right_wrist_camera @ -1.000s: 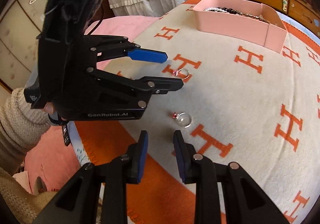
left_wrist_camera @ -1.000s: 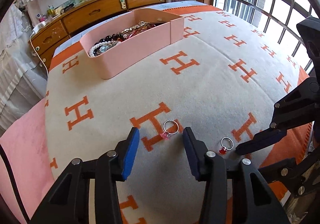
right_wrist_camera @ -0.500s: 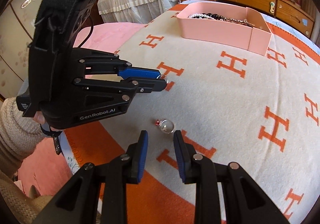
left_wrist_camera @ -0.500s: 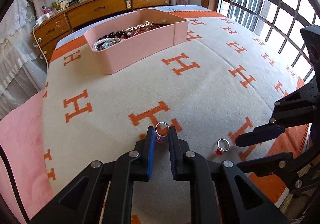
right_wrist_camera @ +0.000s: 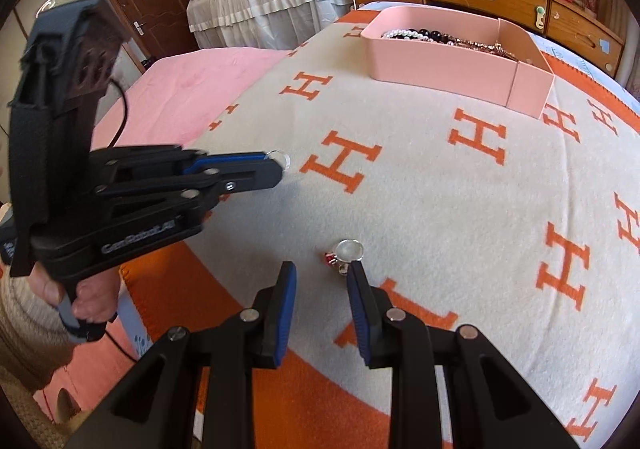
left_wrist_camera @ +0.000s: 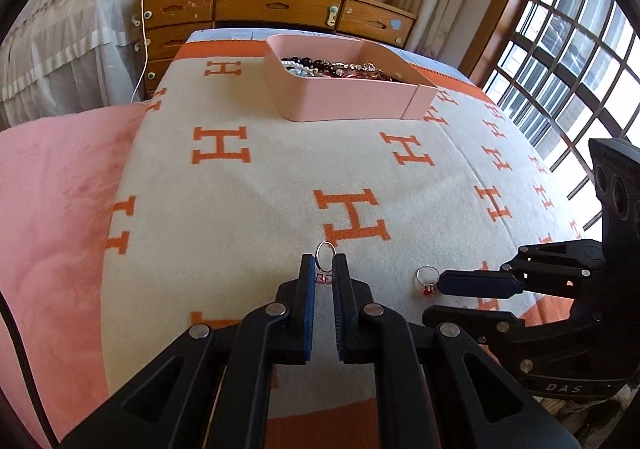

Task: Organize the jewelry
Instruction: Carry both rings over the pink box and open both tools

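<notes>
1. Two rings are showing in the left wrist view. The left gripper (left_wrist_camera: 324, 269) is clamping the pink-stone ring (left_wrist_camera: 325, 261) between its blue pads, the band standing upright above the blanket (left_wrist_camera: 260, 185); its jaws have just been closing on it. The red-stone ring (left_wrist_camera: 427, 280) is lying on the blanket just beside the tip of the right gripper (left_wrist_camera: 472, 297), whose jaws are standing apart. The pink tray (left_wrist_camera: 348, 105), holding beads and chains, is sitting well apart at the far end of the bed.

2. One ring with a red stone is lying in the right wrist view, touching or nearly touching the tip of the right-hand pad; the jaws are staying parted with nothing between them. A hand (right_wrist_camera: 76, 297) is gripping the left gripper's handle.
</notes>
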`<action>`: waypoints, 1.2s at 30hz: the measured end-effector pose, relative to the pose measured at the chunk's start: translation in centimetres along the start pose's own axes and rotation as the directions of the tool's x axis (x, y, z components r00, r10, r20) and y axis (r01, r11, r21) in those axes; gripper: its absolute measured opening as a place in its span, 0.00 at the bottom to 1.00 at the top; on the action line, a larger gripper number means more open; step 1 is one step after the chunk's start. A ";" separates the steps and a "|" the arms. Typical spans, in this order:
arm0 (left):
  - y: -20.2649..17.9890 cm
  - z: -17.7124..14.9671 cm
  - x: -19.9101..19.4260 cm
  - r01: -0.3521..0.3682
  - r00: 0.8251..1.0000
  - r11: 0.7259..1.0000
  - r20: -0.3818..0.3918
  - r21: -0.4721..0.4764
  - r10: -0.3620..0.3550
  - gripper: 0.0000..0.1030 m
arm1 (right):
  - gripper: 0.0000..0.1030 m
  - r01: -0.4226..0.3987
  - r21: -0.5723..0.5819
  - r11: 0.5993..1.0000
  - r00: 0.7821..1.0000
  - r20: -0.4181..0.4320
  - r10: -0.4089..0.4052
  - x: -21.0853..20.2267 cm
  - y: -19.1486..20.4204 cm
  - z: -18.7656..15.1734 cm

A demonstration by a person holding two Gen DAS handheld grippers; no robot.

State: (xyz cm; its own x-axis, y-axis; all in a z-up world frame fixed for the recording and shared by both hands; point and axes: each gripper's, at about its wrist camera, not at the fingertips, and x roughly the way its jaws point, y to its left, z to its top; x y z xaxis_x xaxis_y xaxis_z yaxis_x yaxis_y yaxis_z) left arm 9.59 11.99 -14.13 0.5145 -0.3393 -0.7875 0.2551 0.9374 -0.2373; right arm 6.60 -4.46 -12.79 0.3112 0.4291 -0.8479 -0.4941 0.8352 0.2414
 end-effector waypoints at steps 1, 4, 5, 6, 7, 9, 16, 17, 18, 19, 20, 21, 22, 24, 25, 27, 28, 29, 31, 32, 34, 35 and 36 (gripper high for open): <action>0.3 -0.3 -0.3 0.011 1.000 1.000 0.006 -0.018 -0.011 0.06 | 0.26 0.008 -0.002 1.000 1.000 0.004 -0.008 0.1 0.1 0.1; 0.9 -0.9 -1.0 0.038 0.999 0.997 0.029 -0.068 -0.036 0.06 | 0.26 0.036 -0.009 0.999 0.999 0.015 -0.036 0.3 0.4 0.3; 1.1 -1.2 -1.2 0.046 0.998 0.996 0.035 -0.082 -0.043 0.06 | 0.26 0.049 -0.019 0.999 0.999 0.018 -0.049 0.4 0.7 0.4; 1.3 -1.4 -1.4 0.052 0.998 0.994 0.041 -0.097 -0.048 0.06 | 0.26 0.062 -0.029 0.998 0.998 0.020 -0.061 0.5 0.8 0.4; 1.5 -1.6 -1.5 0.061 0.997 0.992 0.046 -0.111 -0.057 0.06 | 0.26 0.075 -0.039 0.996 0.997 0.024 -0.074 0.5 1.0 0.4; 1.8 -1.9 -1.6 0.079 0.996 0.988 0.051 -0.130 -0.073 0.06 | 0.25 0.105 -0.063 0.993 0.994 0.035 -0.103 0.6 1.5 0.3; 2.1 -2.3 -2.1 0.098 0.994 0.982 0.068 -0.159 -0.088 0.06 | 0.10 0.162 -0.108 0.981 0.986 0.062 -0.156 0.6 2.2 -0.2; 2.2 -2.2 -2.2 0.099 0.994 0.982 0.070 -0.159 -0.088 0.06 | 0.10 0.149 -0.098 0.984 0.988 0.057 -0.143 0.5 1.9 -0.2; 2.2 -2.2 -2.3 0.099 0.993 0.982 0.073 -0.159 -0.088 0.06 | 0.10 0.129 -0.087 0.988 0.991 0.052 -0.125 0.3 1.7 -0.1; 2.1 -2.0 -2.5 0.100 0.993 0.982 0.078 -0.159 -0.089 0.06 | 0.10 0.113 -0.076 0.991 0.993 0.051 -0.109 0.1 1.5 -0.1; 2.0 -1.9 -2.7 0.103 0.992 0.982 0.082 -0.159 -0.091 0.06 | 0.10 0.106 -0.070 0.992 0.993 0.055 -0.102 -0.2 1.4 -0.1; 1.9 -1.7 -2.9 0.103 0.992 0.982 0.086 -0.158 -0.090 0.06 | 0.10 0.096 -0.064 0.993 0.994 0.062 -0.092 -0.6 1.2 0.0; 1.9 -1.4 -3.1 0.101 0.992 0.982 0.089 -0.157 -0.088 0.06 | 0.10 0.087 -0.056 0.995 0.994 0.069 -0.083 -1.0 1.1 0.1; 1.5 -0.6 -3.5 0.100 0.992 0.983 0.095 -0.153 -0.086 0.06 | 0.10 0.066 -0.037 0.997 0.995 0.083 -0.063 -2.0 0.8 0.5; 1.4 -0.1 -3.8 0.100 0.992 0.983 0.098 -0.151 -0.085 0.06 | 0.10 0.056 -0.027 0.998 0.994 0.093 -0.053 -2.7 0.6 0.8; 0.8 1.4 -4.3 0.094 0.992 0.985 0.102 -0.142 -0.080 0.06 | 0.10 0.037 -0.004 0.999 0.993 0.115 -0.036 -4.2 0.0 1.8; 0.5 2.1 -4.7 0.091 0.991 0.987 0.105 -0.135 -0.077 0.06 | 0.10 0.027 0.006 1.000 0.991 0.127 -0.028 -5.0 -0.3 2.4; 0.1 3.2 -5.0 0.084 0.991 0.988 0.110 -0.126 -0.070 0.06 | 0.10 0.018 0.017 1.000 0.990 0.143 -0.021 -6.1 -0.7 3.2; -0.7 5.2 -5.8 0.072 0.990 0.992 0.125 -0.105 -0.059 0.06 | 0.10 0.008 0.028 1.000 0.985 0.173 -0.012 -7.9 -1.3 4.8; -1.1 6.3 -6.2 0.067 0.990 0.993 0.133 -0.095 -0.054 0.06 | 0.10 0.003 0.033 0.999 0.982 0.187 -0.009 -8.8 -1.6 5.8; -2.0 8.9 -7.0 0.057 0.987 0.995 0.153 -0.076 -0.045 0.06 | 0.10 0.000 0.045 0.999 0.976 0.219 -0.010 -10.7 -2.4 8.0; -2.5 10.2 -7.4 0.054 0.985 0.996 0.164 -0.065 -0.042 0.06 | 0.10 -0.001 0.054 0.999 0.972 0.236 -0.012 -11.6 -2.9 9.2; -3.0 11.4 -7.8 0.044 0.983 0.998 0.180 -0.054 -0.034 0.06 | 0.10 -0.001 0.060 0.998 0.968 0.252 -0.015 -12.4 -3.4 10.5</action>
State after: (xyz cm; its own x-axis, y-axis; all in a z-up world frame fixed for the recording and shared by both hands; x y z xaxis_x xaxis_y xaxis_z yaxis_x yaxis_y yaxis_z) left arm 14.17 10.93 -0.78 0.6448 -0.3793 -0.6636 0.2325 0.9244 -0.3023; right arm 12.89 -8.99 1.89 0.5128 0.4898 -0.7051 -0.4447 0.8541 0.2698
